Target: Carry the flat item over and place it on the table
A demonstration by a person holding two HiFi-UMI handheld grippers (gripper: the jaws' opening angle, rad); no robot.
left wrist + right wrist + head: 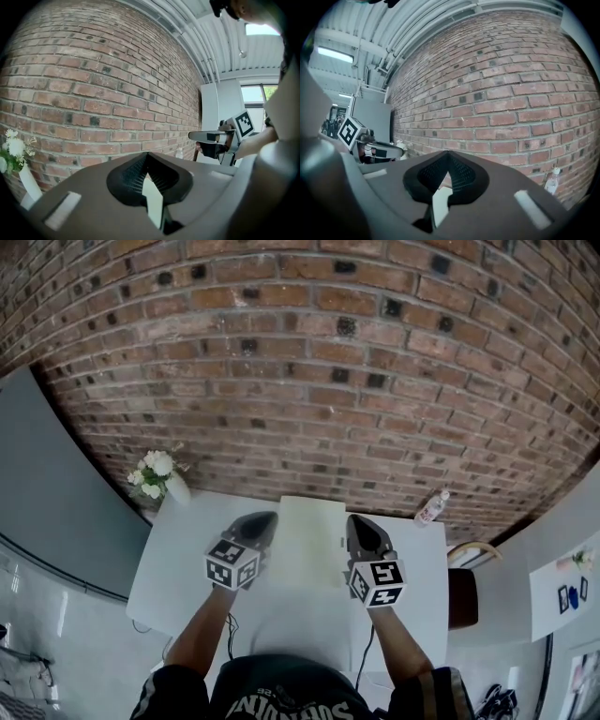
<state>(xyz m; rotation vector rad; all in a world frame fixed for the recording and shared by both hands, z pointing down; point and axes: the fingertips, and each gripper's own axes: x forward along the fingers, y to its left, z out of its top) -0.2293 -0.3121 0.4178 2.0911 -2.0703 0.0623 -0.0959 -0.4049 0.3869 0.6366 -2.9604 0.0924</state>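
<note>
The flat item (307, 540) is held over the white table (173, 573). Its left edge is clamped in the closed left gripper (263, 522) and its right edge in the closed right gripper (360, 524). Flowers (153, 474) and a bottle (432, 508) are seen at the far corners, well apart from it.

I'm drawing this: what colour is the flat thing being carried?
The flat sheet is pale cream, best seen in the head view.

Bright, even light — fisheye-bent edges (vignetted).
</note>
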